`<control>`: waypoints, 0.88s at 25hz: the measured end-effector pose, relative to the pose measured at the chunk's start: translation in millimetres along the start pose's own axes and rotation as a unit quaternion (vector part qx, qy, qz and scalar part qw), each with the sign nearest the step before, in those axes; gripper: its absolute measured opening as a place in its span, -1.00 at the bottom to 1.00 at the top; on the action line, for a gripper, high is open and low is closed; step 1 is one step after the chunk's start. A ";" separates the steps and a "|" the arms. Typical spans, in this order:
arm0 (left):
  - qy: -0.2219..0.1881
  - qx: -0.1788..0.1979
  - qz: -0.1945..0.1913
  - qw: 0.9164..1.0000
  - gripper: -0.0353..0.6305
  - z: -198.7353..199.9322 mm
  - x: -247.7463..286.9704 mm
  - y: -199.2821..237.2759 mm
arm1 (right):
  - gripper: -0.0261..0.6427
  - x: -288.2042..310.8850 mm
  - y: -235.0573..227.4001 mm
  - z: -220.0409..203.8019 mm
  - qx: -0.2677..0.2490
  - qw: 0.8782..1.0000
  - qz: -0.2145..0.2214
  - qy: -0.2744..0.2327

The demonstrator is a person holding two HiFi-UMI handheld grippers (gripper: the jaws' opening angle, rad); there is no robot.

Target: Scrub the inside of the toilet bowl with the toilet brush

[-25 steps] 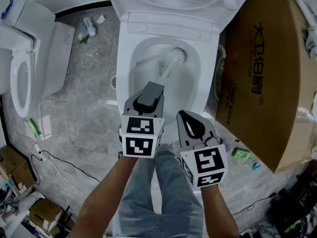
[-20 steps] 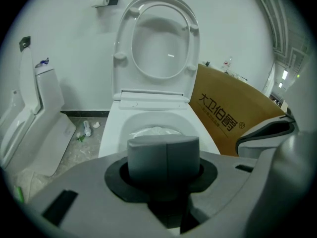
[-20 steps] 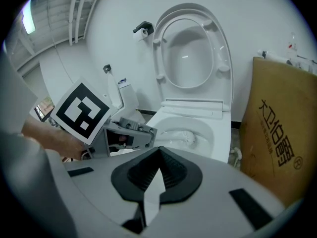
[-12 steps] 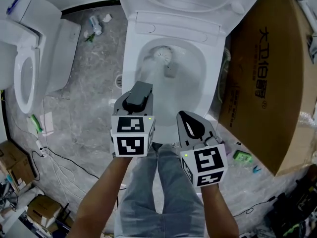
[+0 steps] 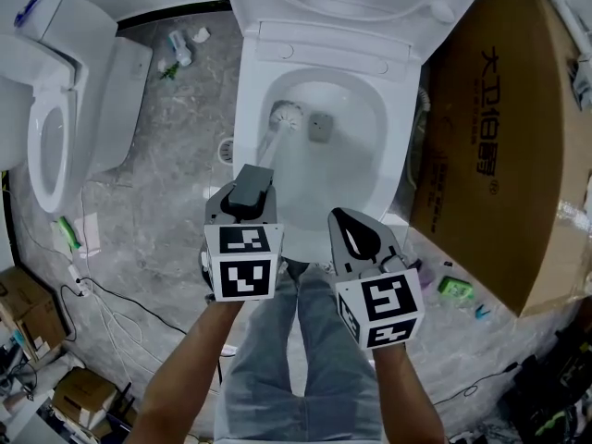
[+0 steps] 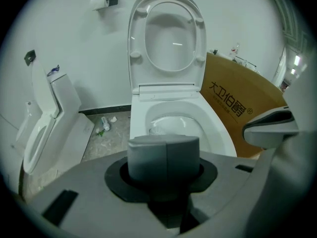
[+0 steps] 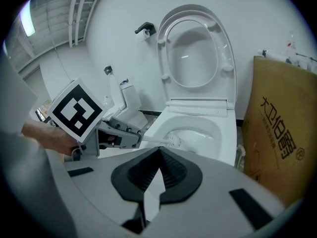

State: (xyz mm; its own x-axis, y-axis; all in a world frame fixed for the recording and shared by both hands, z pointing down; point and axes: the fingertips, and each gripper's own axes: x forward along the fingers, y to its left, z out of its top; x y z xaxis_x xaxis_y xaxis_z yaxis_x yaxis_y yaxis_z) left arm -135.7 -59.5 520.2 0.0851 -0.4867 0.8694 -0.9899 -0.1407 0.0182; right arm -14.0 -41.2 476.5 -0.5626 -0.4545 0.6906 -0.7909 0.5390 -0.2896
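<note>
The white toilet bowl [image 5: 246, 146] stands open, its seat and lid raised. In the head view the toilet brush [image 5: 285, 116] has its white bristle head against the bowl's inner left wall, beside the grey outlet [image 5: 320, 126]. Its white shaft slants down to my left gripper [image 5: 250, 185], which is shut on the brush's grey handle [image 6: 164, 155]. The right gripper view shows the brush head [image 7: 174, 141] inside the bowl too. My right gripper [image 5: 350, 222] hangs over the bowl's near right rim, jaws closed together and empty, apart from the brush.
A second toilet [image 5: 46, 109] stands at the left, a large cardboard box [image 5: 499, 137] close on the right. A floor drain [image 5: 227, 151], a bottle with litter [image 5: 180, 49] and cables [image 5: 102, 294] lie on the grey floor. The person's legs [image 5: 296, 359] are below.
The brush head has swept from the back right of the bowl across to its left wall. My left gripper moved left and slightly nearer; the right gripper stayed put.
</note>
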 end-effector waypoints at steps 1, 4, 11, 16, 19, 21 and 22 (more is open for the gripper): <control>0.004 0.004 -0.001 1.000 -0.44 -2.5 -1.5 -0.1 | -0.93 -0.5 1.2 -0.3 0.001 1.000 -0.001 -0.001; 0.015 0.015 -0.006 1.000 -0.44 -10.3 -5.0 -1.2 | -0.93 -2.0 4.5 -1.7 0.003 1.000 -0.005 -0.003; 0.034 0.032 -0.031 0.998 -0.44 -31.0 -16.7 -4.3 | -0.93 -5.1 10.8 1.0 0.023 0.999 -0.023 -0.013; 0.051 0.046 -0.049 0.996 -0.44 -47.8 -28.8 -7.8 | -0.93 -8.3 14.5 4.5 0.034 0.998 -0.037 -0.025; 0.062 0.054 -0.061 0.995 -0.44 -58.3 -36.9 -8.3 | -0.93 -9.6 18.6 4.5 0.039 0.998 -0.046 -0.029; 0.069 0.059 -0.067 0.994 -0.44 -64.7 -42.6 -7.8 | -0.93 -10.4 20.2 3.8 0.043 0.997 -0.052 -0.030; 0.073 0.060 -0.071 0.993 -0.44 -67.6 -45.3 -7.6 | -0.93 -10.9 20.5 3.3 0.047 0.997 -0.055 -0.032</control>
State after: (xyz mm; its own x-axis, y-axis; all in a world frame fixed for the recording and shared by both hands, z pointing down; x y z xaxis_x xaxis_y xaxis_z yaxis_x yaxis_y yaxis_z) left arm -139.7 21.9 514.0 0.1965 -0.3259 0.9247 -0.9476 -0.3052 0.0938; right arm -24.9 -27.5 460.8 -0.4828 -0.5526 0.6794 -0.8661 0.4158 -0.2773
